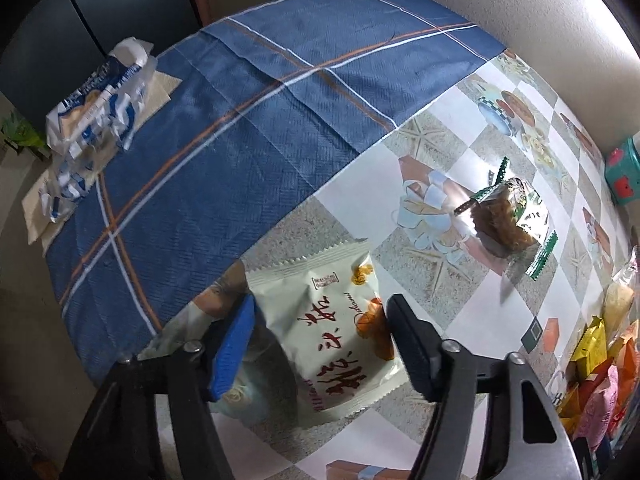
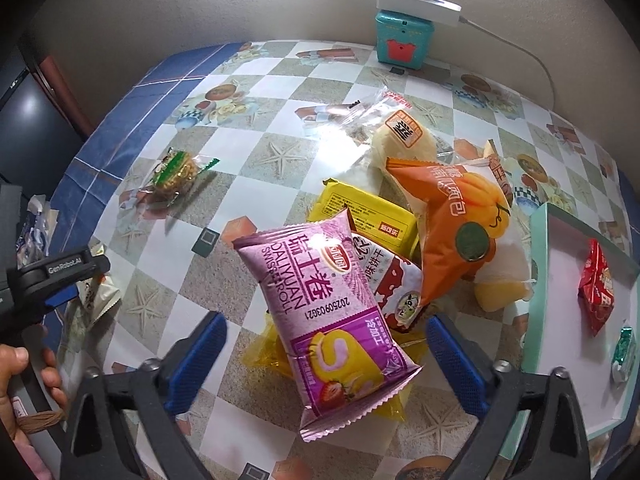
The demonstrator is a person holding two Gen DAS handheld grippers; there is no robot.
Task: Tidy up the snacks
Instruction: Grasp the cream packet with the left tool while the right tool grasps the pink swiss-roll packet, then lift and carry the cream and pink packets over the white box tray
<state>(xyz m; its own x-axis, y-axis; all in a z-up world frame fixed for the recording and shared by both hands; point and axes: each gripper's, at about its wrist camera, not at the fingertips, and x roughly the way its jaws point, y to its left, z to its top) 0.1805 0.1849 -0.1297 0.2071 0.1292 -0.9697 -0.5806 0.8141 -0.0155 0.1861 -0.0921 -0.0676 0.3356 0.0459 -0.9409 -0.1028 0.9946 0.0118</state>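
In the left wrist view a white snack packet with red characters lies on the checked tablecloth. My left gripper points down over it, and both pads touch the packet's side edges. In the right wrist view a pink Swiss roll packet tops a pile of snacks. My right gripper straddles it, open, with a gap on each side. Behind it lie a red-and-white packet, a yellow packet, an orange packet and a clear bread bag.
A teal tray on the right holds a red packet and a small green-white sweet. A green-foil snack lies alone. Blue-white packets sit on the blue cloth. A teal box stands by the wall.
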